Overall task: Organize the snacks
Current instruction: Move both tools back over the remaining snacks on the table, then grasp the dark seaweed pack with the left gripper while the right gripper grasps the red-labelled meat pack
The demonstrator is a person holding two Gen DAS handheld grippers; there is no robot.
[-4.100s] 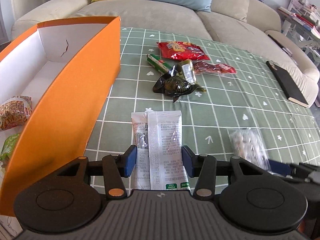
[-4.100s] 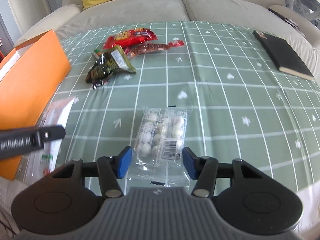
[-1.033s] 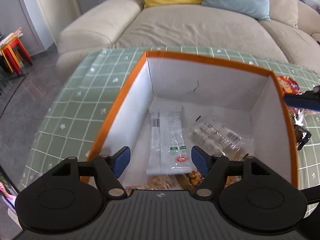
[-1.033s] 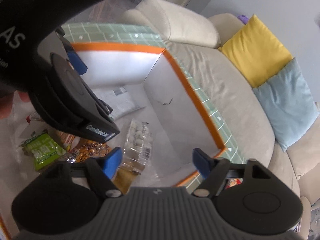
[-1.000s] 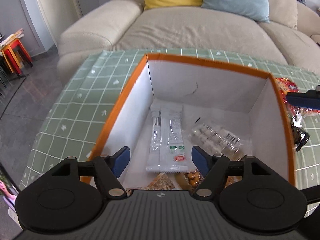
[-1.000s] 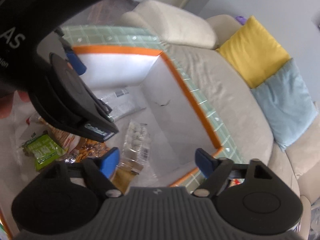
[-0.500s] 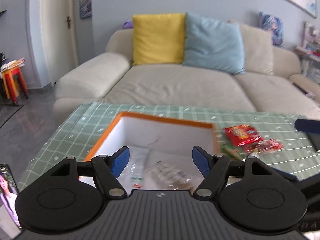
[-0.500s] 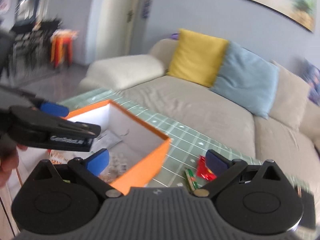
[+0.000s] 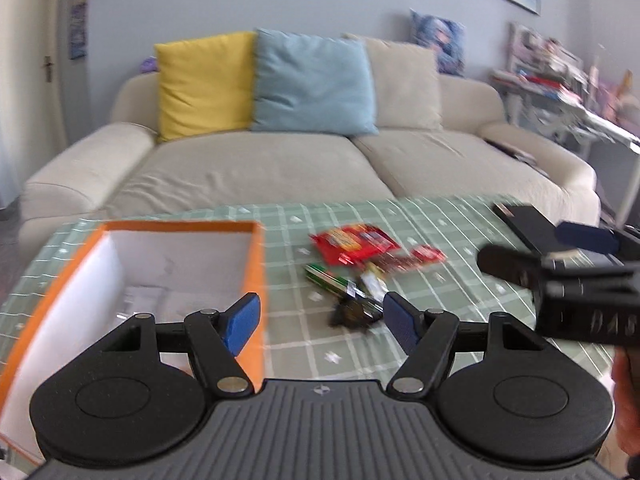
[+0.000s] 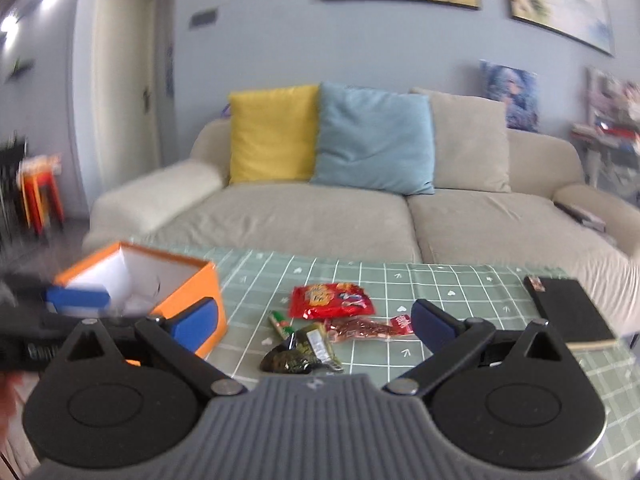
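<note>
An orange box [image 9: 256, 264] with white inside stands on the green checked table at the left; it also shows in the right wrist view [image 10: 192, 300]. A white packet [image 9: 144, 296] lies inside it. On the table lie a red snack bag [image 9: 352, 244] [image 10: 330, 300], a red sausage packet [image 10: 368, 328], a green stick pack [image 9: 328, 280] and a dark green packet [image 10: 296, 354]. My left gripper [image 9: 320, 320] is open and empty, raised in front of the box's right wall. My right gripper [image 10: 314, 320] is open and empty above the snack pile.
A black notebook [image 10: 568, 308] lies at the table's right edge. A beige sofa [image 10: 320, 216] with yellow and blue cushions stands behind the table. Red stools [image 10: 38, 196] stand at the far left. The right gripper's body [image 9: 576, 280] is at the right of the left wrist view.
Both grippers have pulled up out of the box, leaving the white packet and the clear pack inside, and swung right toward the snack pile. Both stay open.
</note>
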